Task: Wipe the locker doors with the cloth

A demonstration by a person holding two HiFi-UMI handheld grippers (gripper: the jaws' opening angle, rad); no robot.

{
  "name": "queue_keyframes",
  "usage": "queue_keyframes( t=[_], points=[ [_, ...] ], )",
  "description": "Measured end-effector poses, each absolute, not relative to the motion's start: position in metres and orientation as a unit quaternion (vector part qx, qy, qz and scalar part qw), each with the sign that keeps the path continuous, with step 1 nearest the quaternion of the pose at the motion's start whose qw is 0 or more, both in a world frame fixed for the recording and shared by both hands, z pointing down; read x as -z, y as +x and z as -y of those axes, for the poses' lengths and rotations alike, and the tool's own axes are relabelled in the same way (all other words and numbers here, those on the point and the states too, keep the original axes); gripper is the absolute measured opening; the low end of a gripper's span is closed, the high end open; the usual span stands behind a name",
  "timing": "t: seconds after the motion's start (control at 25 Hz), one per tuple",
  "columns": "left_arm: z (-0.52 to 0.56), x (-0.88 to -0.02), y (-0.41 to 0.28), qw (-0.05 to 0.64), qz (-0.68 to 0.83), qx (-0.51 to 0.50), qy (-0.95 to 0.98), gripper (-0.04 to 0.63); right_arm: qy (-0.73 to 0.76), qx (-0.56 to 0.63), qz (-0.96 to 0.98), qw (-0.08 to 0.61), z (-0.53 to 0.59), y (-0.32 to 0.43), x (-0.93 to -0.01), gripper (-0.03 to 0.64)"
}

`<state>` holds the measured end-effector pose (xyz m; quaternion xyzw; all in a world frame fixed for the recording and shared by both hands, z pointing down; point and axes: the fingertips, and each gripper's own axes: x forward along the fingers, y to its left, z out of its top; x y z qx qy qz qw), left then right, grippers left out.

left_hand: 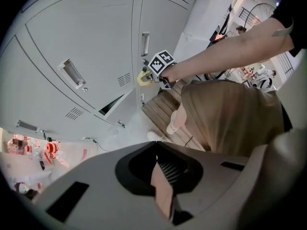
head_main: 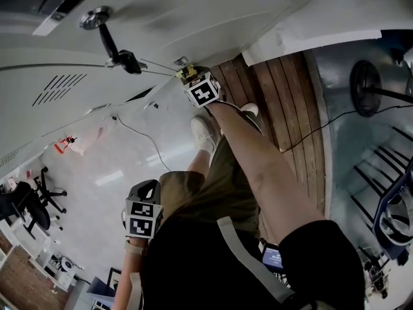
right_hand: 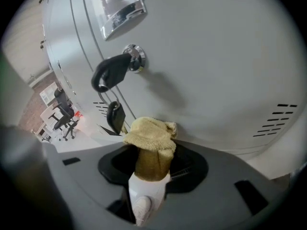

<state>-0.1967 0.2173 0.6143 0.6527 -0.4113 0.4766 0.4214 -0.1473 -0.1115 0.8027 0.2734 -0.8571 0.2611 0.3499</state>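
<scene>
Right tool (right_hand: 150, 164) pinching yellow cloth (right_hand: 151, 137). Cloth at grey locker door (right_hand: 216, 56), just below key (right_hand: 111, 72); contact likely, edge unclear. Left tool (left_hand: 165, 188) pressed together, empty, well apart from door.

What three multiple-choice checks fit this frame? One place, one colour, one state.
1. Where is the cloth?
A) on the floor
B) in the right gripper, at the locker door
C) on a shelf

2. What colour is the cloth?
A) blue
B) red
C) yellow

3. How do the left gripper jaws stand?
A) shut, empty
B) wide open
C) shut on a key

1 B: the right gripper view shows it clamped between the jaws, below the lock.
2 C: it is yellow in both gripper views.
3 A: its own view shows the jaws together with nothing between them.
</scene>
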Motion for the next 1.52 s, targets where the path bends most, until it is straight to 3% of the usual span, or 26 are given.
queue_keyframes(
  t=[0.68, 1.12, 1.52],
  points=[
    [-0.202, -0.606, -0.188, 0.406, 0.409, -0.468, 0.671, 0.009, 0.289, -0.366, 0.860, 0.208, 0.102, -0.160, -0.751, 0.153],
    [-0.178, -0.592, -0.178, 0.384, 0.405, -0.450, 0.697, 0.009, 0.251, -0.424, 0.842, 0.221, 0.053, -0.153, -0.726, 0.153],
    [-0.128, -0.562, -0.161, 0.343, 0.412, -0.409, 0.738, 0.009, 0.279, -0.392, 0.850, 0.215, 0.031, -0.111, -0.654, 0.153]
  ],
)
